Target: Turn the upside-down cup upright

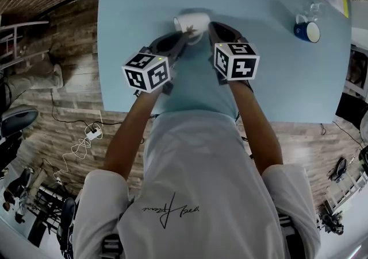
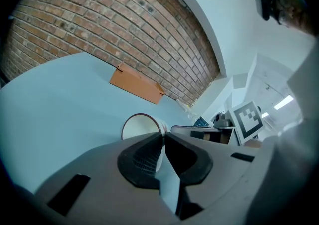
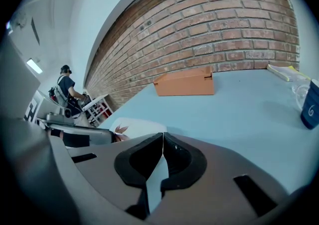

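Near the counter's far edge, the left gripper has its fingers pinched on the rim of the white cup, which lies on its side, long axis along that edge, mouth leftward. Just right of it, the right gripper holds nothing, fingers pressed together.

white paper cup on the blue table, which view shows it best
Head view: the white paper cup lies tipped on the light blue table, nearly whole. Left gripper view shows just one round end; right gripper view just a flowered side patch.
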Motion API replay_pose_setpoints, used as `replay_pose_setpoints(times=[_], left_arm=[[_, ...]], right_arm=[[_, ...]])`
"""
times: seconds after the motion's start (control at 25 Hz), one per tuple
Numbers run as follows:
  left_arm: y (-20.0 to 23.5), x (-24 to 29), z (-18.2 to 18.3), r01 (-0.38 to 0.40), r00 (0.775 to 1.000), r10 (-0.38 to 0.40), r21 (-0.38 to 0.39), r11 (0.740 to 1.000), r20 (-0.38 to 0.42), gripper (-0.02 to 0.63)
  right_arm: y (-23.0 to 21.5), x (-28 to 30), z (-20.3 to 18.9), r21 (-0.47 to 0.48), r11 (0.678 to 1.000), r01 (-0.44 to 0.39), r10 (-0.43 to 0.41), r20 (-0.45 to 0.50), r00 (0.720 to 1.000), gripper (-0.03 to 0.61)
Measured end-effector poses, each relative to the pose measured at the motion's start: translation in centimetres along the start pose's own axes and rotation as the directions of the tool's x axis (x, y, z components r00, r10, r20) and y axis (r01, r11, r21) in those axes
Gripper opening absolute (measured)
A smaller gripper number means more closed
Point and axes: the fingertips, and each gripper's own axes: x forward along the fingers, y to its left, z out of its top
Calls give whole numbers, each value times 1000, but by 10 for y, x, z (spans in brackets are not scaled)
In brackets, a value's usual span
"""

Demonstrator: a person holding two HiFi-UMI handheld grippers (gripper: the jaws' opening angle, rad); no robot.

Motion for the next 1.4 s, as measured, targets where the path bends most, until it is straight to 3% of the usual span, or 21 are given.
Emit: replay_pose_setpoints(times=[1.4], left_arm=[[-13,-7,5,34,996,-26,98,995,-86,26]], right_arm=[[9,8,-24,29,1000,-9,11,-44,999,21]])
